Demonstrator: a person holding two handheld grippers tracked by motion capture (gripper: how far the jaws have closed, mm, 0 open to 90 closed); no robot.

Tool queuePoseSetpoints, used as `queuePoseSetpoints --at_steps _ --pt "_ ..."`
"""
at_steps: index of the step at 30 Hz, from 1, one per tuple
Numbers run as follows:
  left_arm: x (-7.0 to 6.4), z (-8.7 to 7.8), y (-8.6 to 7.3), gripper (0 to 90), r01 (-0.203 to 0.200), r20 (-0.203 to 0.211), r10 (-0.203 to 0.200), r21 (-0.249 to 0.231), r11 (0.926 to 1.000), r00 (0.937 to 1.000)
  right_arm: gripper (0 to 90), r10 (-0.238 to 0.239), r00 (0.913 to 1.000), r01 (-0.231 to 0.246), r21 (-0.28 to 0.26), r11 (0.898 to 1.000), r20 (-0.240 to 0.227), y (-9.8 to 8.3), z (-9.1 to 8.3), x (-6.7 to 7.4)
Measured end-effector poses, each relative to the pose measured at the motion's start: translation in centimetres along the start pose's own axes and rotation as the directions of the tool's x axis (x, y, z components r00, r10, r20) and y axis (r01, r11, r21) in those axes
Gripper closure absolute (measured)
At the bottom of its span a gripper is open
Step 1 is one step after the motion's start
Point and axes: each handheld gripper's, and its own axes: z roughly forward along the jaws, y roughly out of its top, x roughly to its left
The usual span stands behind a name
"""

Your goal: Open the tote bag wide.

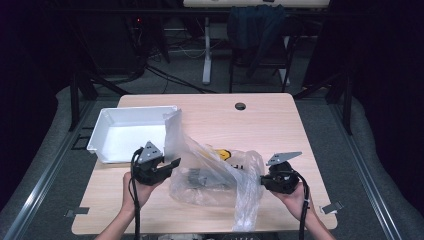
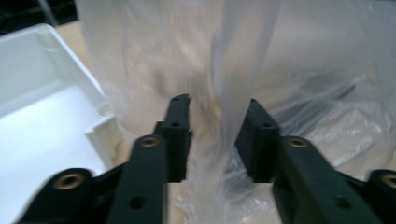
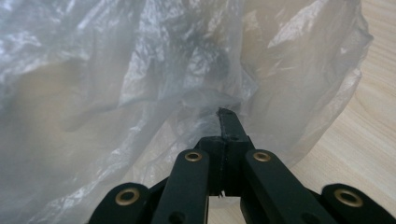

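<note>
A clear plastic bag [image 1: 215, 175] lies crumpled mid-table, one flap raised toward the white tray [image 1: 130, 135]. Dark items [image 1: 200, 177] and a yellow item [image 1: 223, 155] show dimly through it. My left gripper [image 1: 172, 164] sits at the bag's left side, open. In the left gripper view a fold of the bag [image 2: 154, 56] hangs between the spread jaws of the left gripper [image 2: 217, 105], beside the tray [image 2: 37, 126]. My right gripper [image 1: 262, 180] is at the bag's right end. In the right gripper view the right gripper [image 3: 229, 116] is shut on the bag's film [image 3: 116, 70].
The wooden table [image 1: 250, 125] has a cable hole [image 1: 240, 106] near its far edge. Small metal clips sit at the front corners [image 1: 331, 207]. A chair with dark cloth [image 1: 257, 30] stands behind the table. Bare wood lies on the far right.
</note>
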Motion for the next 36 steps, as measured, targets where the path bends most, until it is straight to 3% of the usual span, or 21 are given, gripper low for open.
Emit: queuePoseSetpoints --at_steps 4,8,9,12,16,21,22,23,26,29,36 --pt "0.2 0.7 -1.1 83.9 -0.009 0.013 0.009 0.045 0.9989 0.9999 90.0 0.000 1.0000 0.000 0.026 1.000 0.000 -0.3 0.3 -0.2" --pt "0.6 1.0 -1.9 87.5 -0.033 0.068 0.028 0.064 0.9974 0.9973 90.0 -0.003 1.0000 0.002 0.050 0.999 0.008 -0.4 0.5 -0.4" --pt "0.9 1.0 -2.0 87.7 -0.040 0.108 0.033 0.071 0.9967 0.9936 90.0 -0.005 0.9999 0.004 0.059 0.998 0.012 -0.4 0.7 -0.5" --pt "1.5 1.5 -2.7 87.7 -0.070 0.163 0.055 0.089 0.9936 0.9851 90.0 0.001 1.0000 -0.002 0.091 0.996 0.004 -0.6 1.3 -0.9" --pt "1.7 2.0 -3.2 88.1 -0.103 0.160 0.080 0.140 0.9848 0.9840 90.0 -0.016 0.9997 0.013 0.130 0.991 0.019 -0.8 1.9 -1.1" --pt "1.1 2.3 -3.2 88.2 -0.105 0.156 0.080 0.158 0.9819 0.9845 89.4 -0.027 0.9991 0.021 0.186 0.982 0.033 -0.9 2.6 -1.2" --pt "1.2 2.4 -3.2 88.2 -0.105 0.159 0.079 0.167 0.9802 0.9841 78.4 -0.021 0.9990 0.013 0.205 0.979 0.039 -0.9 2.9 -1.3" --pt "1.2 2.5 -3.3 88.2 -0.105 0.158 0.078 0.170 0.9797 0.9843 78.4 -0.021 0.9990 0.013 0.205 0.979 0.039 -0.9 2.9 -1.3" --pt "1.5 2.6 -3.5 87.7 -0.109 0.170 0.077 0.187 0.9764 0.9824 55.1 -0.039 0.9981 0.027 0.230 0.973 0.048 -0.9 2.4 -1.4" --pt "1.6 2.4 -3.6 87.1 -0.111 0.175 0.077 0.194 0.9748 0.9816 41.0 -0.033 0.9989 0.027 0.182 0.983 0.033 -1.1 0.4 -1.6" --pt "1.6 2.6 -3.6 87.0 -0.120 0.195 0.079 0.207 0.9710 0.9777 32.6 0.009 0.9985 -0.013 0.071 0.997 0.054 -1.1 -2.8 -1.9"
